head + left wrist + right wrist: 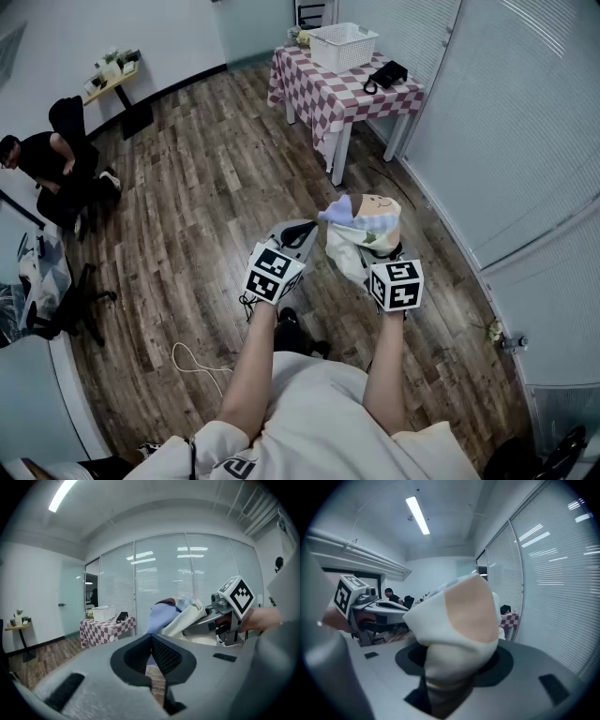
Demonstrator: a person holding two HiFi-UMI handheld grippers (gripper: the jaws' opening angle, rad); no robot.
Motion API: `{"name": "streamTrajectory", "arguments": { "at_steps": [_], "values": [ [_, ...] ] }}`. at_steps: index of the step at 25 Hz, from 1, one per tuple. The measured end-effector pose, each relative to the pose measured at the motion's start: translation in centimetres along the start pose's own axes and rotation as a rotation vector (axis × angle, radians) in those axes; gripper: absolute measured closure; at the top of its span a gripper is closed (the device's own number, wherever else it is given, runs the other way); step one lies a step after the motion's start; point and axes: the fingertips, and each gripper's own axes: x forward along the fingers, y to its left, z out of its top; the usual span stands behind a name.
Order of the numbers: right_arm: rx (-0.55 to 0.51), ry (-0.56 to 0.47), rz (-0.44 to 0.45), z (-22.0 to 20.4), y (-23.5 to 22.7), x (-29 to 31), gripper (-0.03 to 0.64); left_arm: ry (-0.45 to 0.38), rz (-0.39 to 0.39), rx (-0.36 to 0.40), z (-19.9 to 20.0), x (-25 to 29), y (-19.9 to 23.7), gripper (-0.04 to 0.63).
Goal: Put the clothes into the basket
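A bundle of clothes (361, 228), white with blue and tan patches, hangs in the air over the wooden floor. My right gripper (375, 247) is shut on it; in the right gripper view the clothes (457, 620) fill the space between the jaws and hide the fingertips. Just left of the bundle my left gripper (302, 229) is shut with nothing in it, its pads (161, 653) meeting in the left gripper view, with the clothes (173, 616) beyond them. The white basket (343, 45) stands far off on a checkered table (314, 89).
A black object (386, 75) lies on the table beside the basket. A glass wall with blinds (506, 122) runs along the right. A person (47, 164) sits at the far left near a wall shelf (111, 75). A white cable (197, 361) lies on the floor.
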Motion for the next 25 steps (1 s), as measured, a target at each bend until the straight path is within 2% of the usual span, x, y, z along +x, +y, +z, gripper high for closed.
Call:
{"name": "streamTrajectory", "arguments": {
  "at_steps": [9, 15, 20, 25],
  "values": [
    [-0.012, 0.002, 0.015, 0.0, 0.6, 0.8, 0.379, 0.017, 0.007, -0.011, -0.8, -0.1, 0.4, 0.581],
    [0.038, -0.024, 0.044, 0.6, 0.9, 1.4, 0.379, 0.022, 0.014, -0.009, -1.1, -0.6, 1.0, 0.581],
    [0.050, -0.047, 0.029, 0.8, 1.0, 2.1, 0.379, 0.028, 0.019, -0.050, -2.3, -0.6, 1.8, 0.581],
    [0.065, -0.060, 0.033, 1.5, -0.6, 5.1, 0.379, 0.021, 0.013, -0.084, -2.7, 2.2, 4.4, 0.581]
  ]
}}
